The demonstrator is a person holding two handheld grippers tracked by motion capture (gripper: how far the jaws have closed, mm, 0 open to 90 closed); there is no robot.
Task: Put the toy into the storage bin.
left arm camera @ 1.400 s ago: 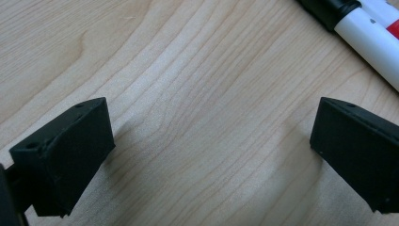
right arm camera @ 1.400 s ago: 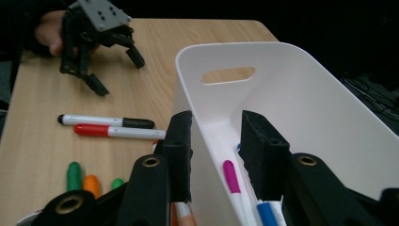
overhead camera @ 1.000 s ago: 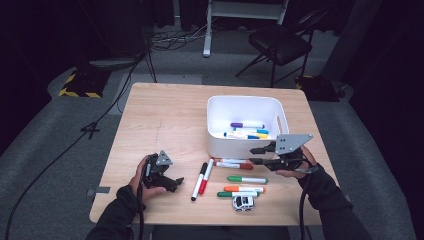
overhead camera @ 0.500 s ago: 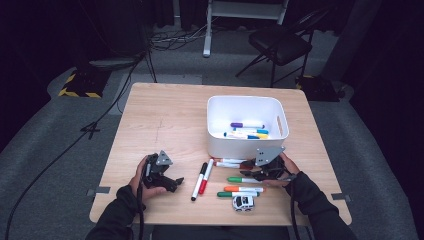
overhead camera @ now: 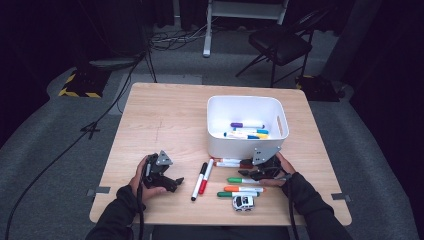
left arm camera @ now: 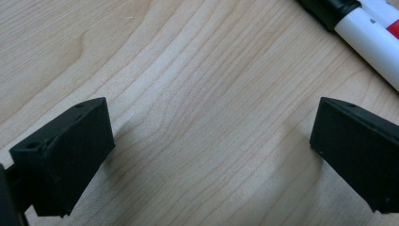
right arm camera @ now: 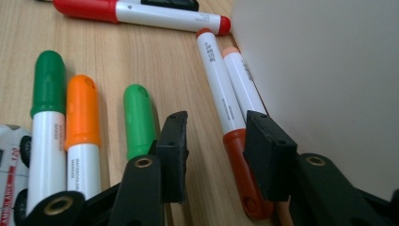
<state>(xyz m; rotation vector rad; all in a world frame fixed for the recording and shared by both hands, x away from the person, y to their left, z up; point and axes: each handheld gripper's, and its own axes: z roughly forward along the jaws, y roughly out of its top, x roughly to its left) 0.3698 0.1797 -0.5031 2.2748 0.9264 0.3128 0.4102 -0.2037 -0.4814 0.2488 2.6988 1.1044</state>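
My right gripper (overhead camera: 251, 173) is low on the table against the front wall of the white bin (overhead camera: 235, 144). In the right gripper view it (right arm camera: 215, 129) is open, its jaws straddling a white marker with a brown-red cap (right arm camera: 221, 84). That marker lies nearer the right jaw, and a gap shows on its left side. A second marker (right arm camera: 242, 84) lies beside it along the bin wall (right arm camera: 329, 70). My left gripper (overhead camera: 171, 182) rests on the table at the front left. It (left arm camera: 211, 141) stands wide open over bare wood.
Green (overhead camera: 244, 180), orange (overhead camera: 243, 189) and green (overhead camera: 232, 194) markers lie in front of the right gripper, with a small toy car (overhead camera: 242, 202) nearer the table edge. Black (overhead camera: 198, 182) and red (overhead camera: 206, 176) markers lie mid-table. Several markers are inside the bin.
My right gripper has come down and to the left, from raised beside the bin to the markers at its front wall. The left gripper has stayed still.
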